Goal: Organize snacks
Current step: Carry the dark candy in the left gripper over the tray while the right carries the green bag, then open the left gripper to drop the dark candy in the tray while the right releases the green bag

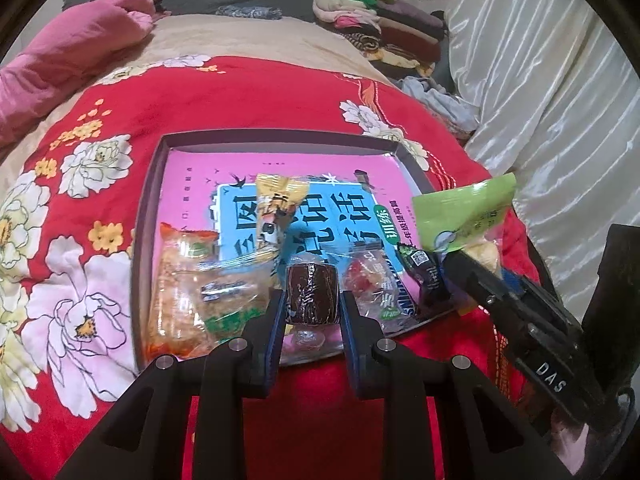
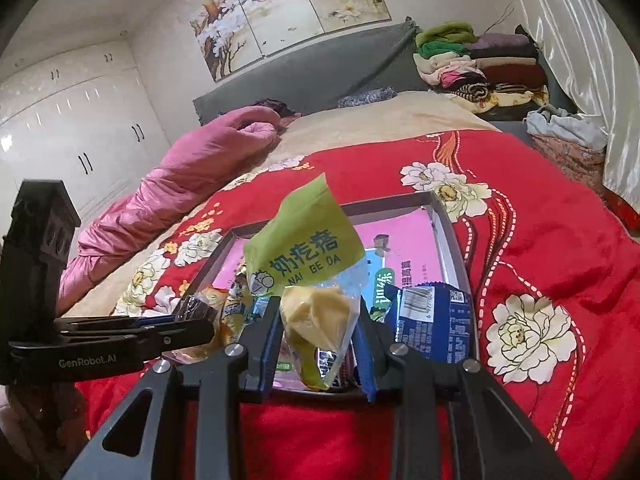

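Observation:
A shallow grey box [image 1: 154, 184] lies on the red floral bedspread, with a pink and blue book in its bottom and several snack packets along its near side. My left gripper [image 1: 311, 300] is shut on a dark brown wrapped cake [image 1: 311, 294] and holds it over the box's near edge. My right gripper [image 2: 320, 320] is shut on a green-topped packet of yellow milk snack [image 2: 316, 312], raised above the box's near right corner [image 2: 456, 240]. That green packet also shows in the left wrist view [image 1: 460, 216], with the right gripper [image 1: 476, 268] below it.
In the box lie an orange packet [image 1: 180, 292], a yellow packet [image 1: 276, 204], a clear candy packet [image 1: 368, 280] and a blue packet [image 2: 434, 320]. A pink quilt [image 2: 180, 176] lies at the left. Folded clothes [image 2: 480, 64] are stacked at the bed's head. A white curtain [image 1: 540, 80] hangs on the right.

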{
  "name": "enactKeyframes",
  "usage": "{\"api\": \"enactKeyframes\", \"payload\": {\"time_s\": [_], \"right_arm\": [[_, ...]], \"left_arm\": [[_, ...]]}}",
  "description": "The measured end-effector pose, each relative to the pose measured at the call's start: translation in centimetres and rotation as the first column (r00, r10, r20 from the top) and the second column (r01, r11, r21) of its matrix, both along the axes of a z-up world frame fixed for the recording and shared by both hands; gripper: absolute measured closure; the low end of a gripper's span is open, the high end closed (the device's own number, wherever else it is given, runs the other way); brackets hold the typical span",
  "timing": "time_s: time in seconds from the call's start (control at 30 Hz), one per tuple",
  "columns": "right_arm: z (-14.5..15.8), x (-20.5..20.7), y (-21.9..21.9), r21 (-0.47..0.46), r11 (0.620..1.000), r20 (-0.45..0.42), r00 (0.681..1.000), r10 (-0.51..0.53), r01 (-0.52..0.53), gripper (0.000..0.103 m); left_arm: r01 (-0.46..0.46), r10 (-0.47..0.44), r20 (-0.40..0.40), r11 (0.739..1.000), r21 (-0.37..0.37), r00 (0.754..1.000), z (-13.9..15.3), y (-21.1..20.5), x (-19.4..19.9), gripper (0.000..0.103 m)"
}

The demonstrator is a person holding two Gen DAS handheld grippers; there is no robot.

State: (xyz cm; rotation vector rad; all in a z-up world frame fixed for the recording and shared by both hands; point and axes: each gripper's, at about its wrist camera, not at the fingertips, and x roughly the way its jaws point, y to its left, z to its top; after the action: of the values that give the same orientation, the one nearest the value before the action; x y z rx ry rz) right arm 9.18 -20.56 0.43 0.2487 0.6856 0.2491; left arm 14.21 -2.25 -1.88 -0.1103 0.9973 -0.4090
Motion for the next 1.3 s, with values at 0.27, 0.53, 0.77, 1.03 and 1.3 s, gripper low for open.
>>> {"api": "enactKeyframes", "payload": {"time_s": [0.27,0.53,0.77,1.03,1.3], "right_arm": [[-0.6,0.5,0.5,-0.045,0.999,-0.02,1.0,-0.006,0.005,0.07],[-1.7,1.1,1.7,-0.098,0.995,-0.056,0.998,0.013,-0.019,0.07],[-2.3,1.4,1.9,-0.118,0.993,-0.071,0.997,0.014,-0.022,0.07],[-2.3,1.3,2.5,-0.152,0.988,-0.071,0.997,0.02,-0.03,0.069],[-2.2,1.4,2.3,-0.145,0.989,-0.081,0.997,0.017,-0.028,0.068]], "left_arm": [[0.006,-0.006,-0.02,1.0,0.008,1.0,-1.0,-0.9,0.5,0.076],[-0.002,0.003,-0.045,1.0,0.025,0.999,-2.2,-1.0,1.0,0.076],[0.007,-0.005,-0.053,1.0,0.029,0.999,-2.7,-1.2,1.0,0.076],[0.002,-0.001,-0.059,1.0,0.022,0.998,-2.6,-1.1,1.1,0.076],[0.0,0.001,-0.06,1.0,0.022,0.998,-2.6,-1.0,1.1,0.076]]}}
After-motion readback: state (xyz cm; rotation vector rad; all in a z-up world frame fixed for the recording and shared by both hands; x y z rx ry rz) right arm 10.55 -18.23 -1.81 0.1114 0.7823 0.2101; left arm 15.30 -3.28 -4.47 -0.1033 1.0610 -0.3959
